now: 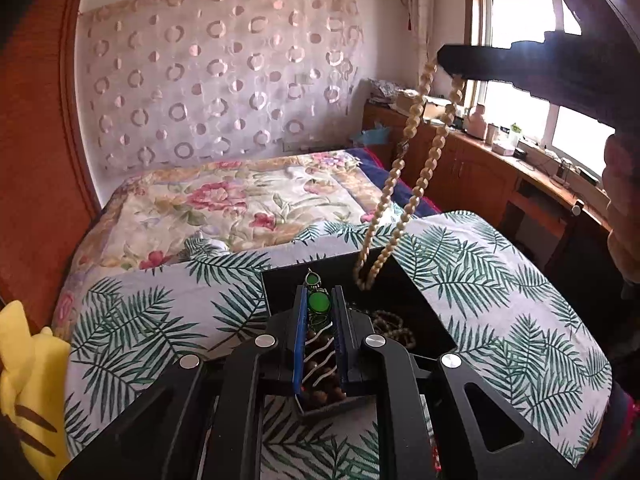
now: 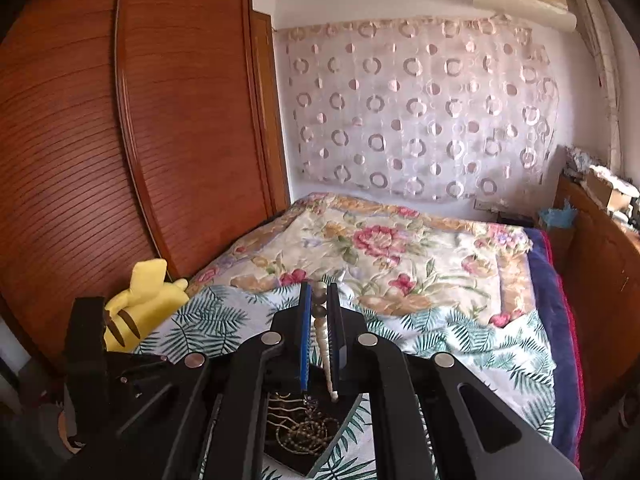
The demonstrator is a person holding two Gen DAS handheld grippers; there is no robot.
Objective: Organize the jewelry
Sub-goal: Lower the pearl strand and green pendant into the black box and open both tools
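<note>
My black square jewelry box (image 1: 404, 280) sits on the palm-leaf printed cloth (image 1: 500, 280) spread over the near end of the bed, with open cloth on both sides of it and the floral quilt (image 1: 240, 200) stretching free beyond its far edge. A yellow plush toy (image 1: 28, 380) lies at the cloth's left edge against the reddish wooden wardrobe (image 2: 120, 140), well apart from the box. Past the bed's right edge runs a wooden sideboard (image 1: 480, 168) crowded with small items under the window.

My left gripper (image 1: 320, 300) points down over the box's near corner, its jaws closed on a piece with round green stones (image 1: 319, 302); dark brown beads (image 1: 320, 360) and pale wavy cords lie in the box under it. More brown beaded strands (image 1: 394, 328) are heaped inside the box just to the right.

My right gripper (image 2: 319, 300) is held higher, to the right, jaws pinched on a long strand of cream-coloured beads (image 1: 412, 168). The strand hangs in a loop whose low end dangles over the box's far edge; I cannot tell whether it touches. My hand (image 1: 624, 208) shows at the right.
</note>
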